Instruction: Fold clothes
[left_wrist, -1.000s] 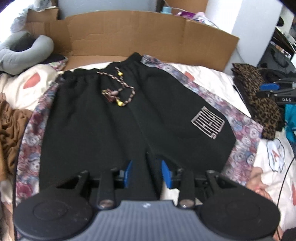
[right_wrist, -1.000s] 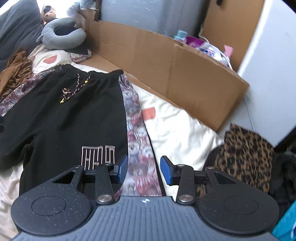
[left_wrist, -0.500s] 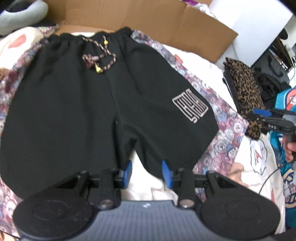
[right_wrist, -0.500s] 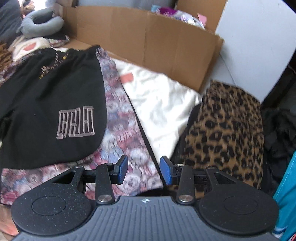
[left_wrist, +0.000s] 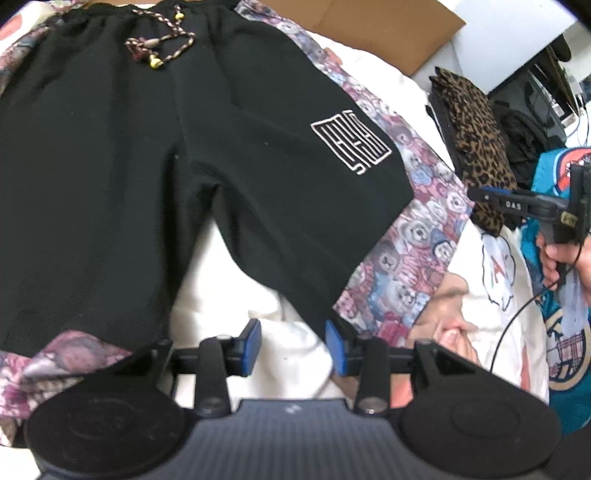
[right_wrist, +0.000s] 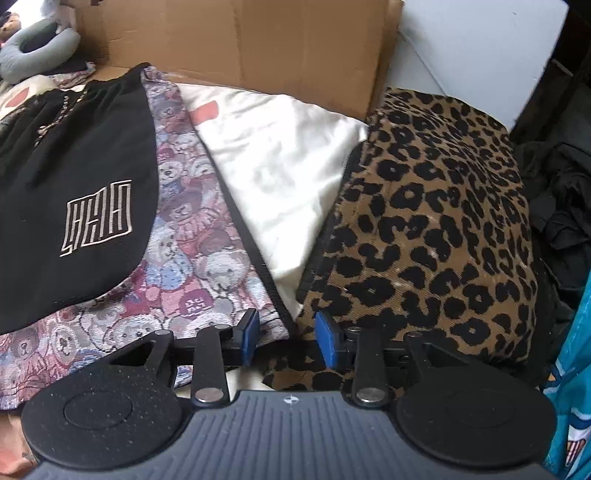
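Black shorts (left_wrist: 129, 155) lie flat on a teddy-bear patterned cloth (left_wrist: 406, 243), with a braided drawstring (left_wrist: 162, 44) at the waist and a white embroidered logo (left_wrist: 351, 146) on one leg. My left gripper (left_wrist: 293, 343) is open and empty just in front of the leg hems. My right gripper (right_wrist: 286, 334) is open and empty, low over the edge between the bear cloth (right_wrist: 192, 229) and a leopard-print garment (right_wrist: 436, 221). The shorts (right_wrist: 74, 166) lie to its left. The right gripper also shows at the right edge of the left wrist view (left_wrist: 491, 197).
A cardboard wall (right_wrist: 240, 40) stands behind the bed. A white sheet (right_wrist: 280, 155) lies between the bear cloth and the leopard garment. A grey neck pillow (right_wrist: 33, 51) is at the far left. Dark clothes (right_wrist: 561, 206) and teal fabric (right_wrist: 576, 369) are at the right.
Both grippers have pulled back toward the near edge and lowered. The left now sits past the shorts' hems; the right has swung right over the leopard garment. Both jaws stayed open.
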